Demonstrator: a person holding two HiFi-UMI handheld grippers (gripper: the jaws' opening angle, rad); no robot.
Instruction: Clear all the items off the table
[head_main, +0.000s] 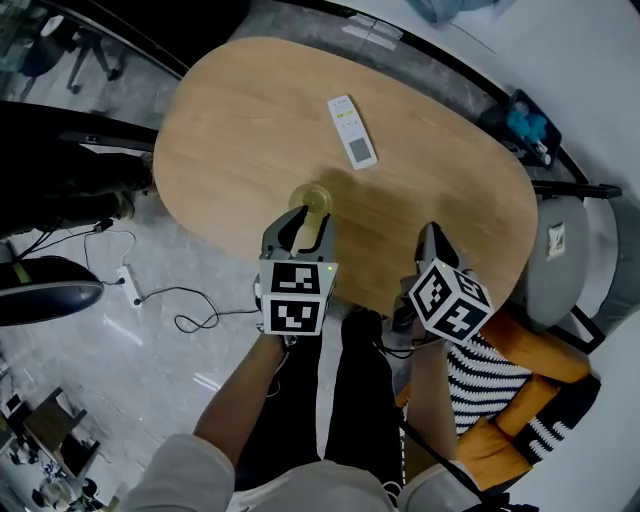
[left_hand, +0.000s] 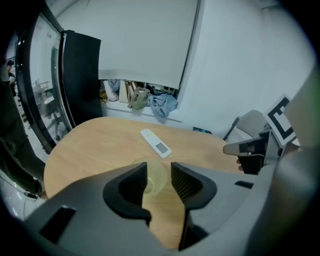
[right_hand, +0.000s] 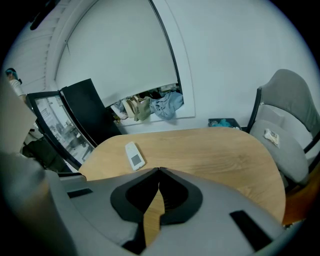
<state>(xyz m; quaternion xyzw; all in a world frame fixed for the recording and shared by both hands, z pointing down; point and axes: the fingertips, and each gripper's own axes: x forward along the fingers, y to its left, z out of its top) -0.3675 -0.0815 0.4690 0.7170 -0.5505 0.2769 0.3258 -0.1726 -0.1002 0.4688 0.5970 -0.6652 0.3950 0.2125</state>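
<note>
Just beyond the released left tool (left_hand: 159, 181) stands the cup (head_main: 313, 198): straddle it squarely, then clench. Right tool (right_hand: 159, 172) clenched, empty.

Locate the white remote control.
Head view: the remote lies on the far half of the table, near the middle, beyond the yellowish cup in front of the left gripper.

bright, even light; soft shadows on the table (head_main: 250, 120); gripper views bulge, dark corners.

No legible text, print on the remote (head_main: 352, 131) too small to read — cube markers (head_main: 297, 297) (black-and-white squares) only patterns
</note>
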